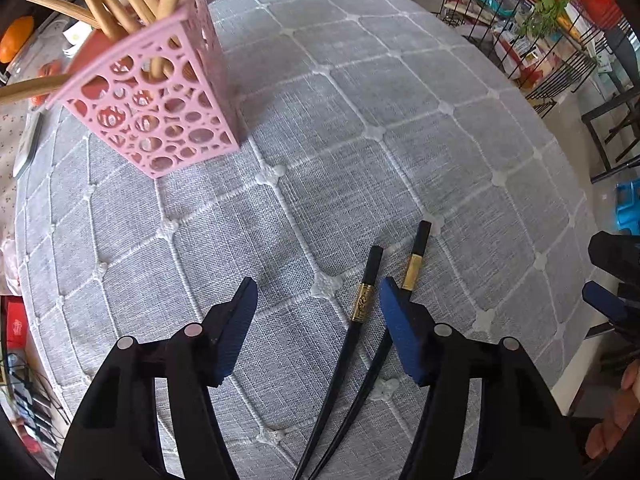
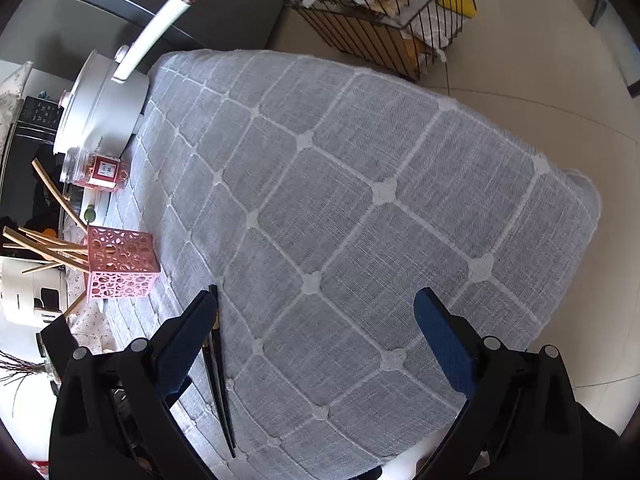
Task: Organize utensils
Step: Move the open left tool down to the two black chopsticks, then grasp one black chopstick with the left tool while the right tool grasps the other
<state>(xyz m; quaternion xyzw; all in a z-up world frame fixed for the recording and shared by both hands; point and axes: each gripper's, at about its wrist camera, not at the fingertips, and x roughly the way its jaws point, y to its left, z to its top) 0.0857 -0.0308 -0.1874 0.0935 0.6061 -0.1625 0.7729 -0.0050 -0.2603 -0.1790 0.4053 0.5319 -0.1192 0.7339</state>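
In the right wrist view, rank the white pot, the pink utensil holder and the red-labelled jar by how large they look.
1. white pot, clearly largest, even without its long handle.
2. pink utensil holder.
3. red-labelled jar, smallest, though it stands farther from the camera than the holder, so their true sizes may be closer.

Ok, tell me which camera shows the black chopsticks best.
Left wrist view: both black chopsticks lie on the grey tablecloth, gold bands visible, only one partly hidden. In the right wrist view the left finger of its tongs covers part of them, hiding the bands.
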